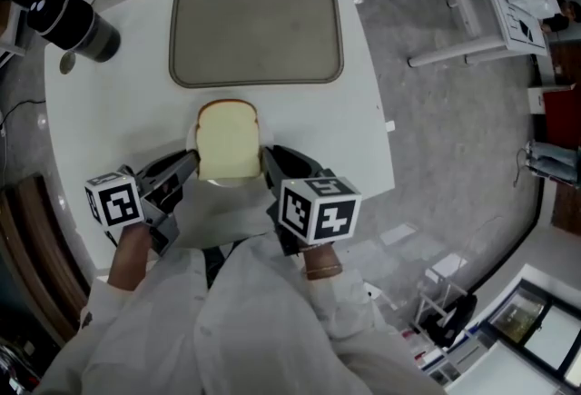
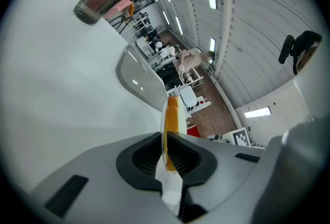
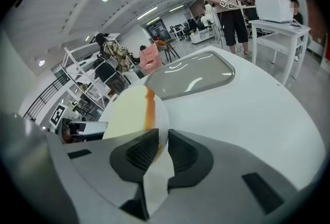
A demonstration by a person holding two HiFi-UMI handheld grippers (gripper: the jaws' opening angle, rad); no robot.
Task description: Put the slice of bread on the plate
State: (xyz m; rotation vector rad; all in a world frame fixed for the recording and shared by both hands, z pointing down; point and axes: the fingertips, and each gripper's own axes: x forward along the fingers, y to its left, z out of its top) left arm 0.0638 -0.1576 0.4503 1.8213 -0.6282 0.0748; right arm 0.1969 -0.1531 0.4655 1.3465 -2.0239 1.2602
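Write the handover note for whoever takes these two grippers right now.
Grippers: the left gripper has its jaws shut on the plate's left rim. The right gripper has its jaws shut on the right rim.
Things: the bread lies flat on the plate, between the grippers, over the near part of the table. The tray is beyond it.
Done: the bread is on the plate.
Left: probably only to set the plate down level and open both jaws.
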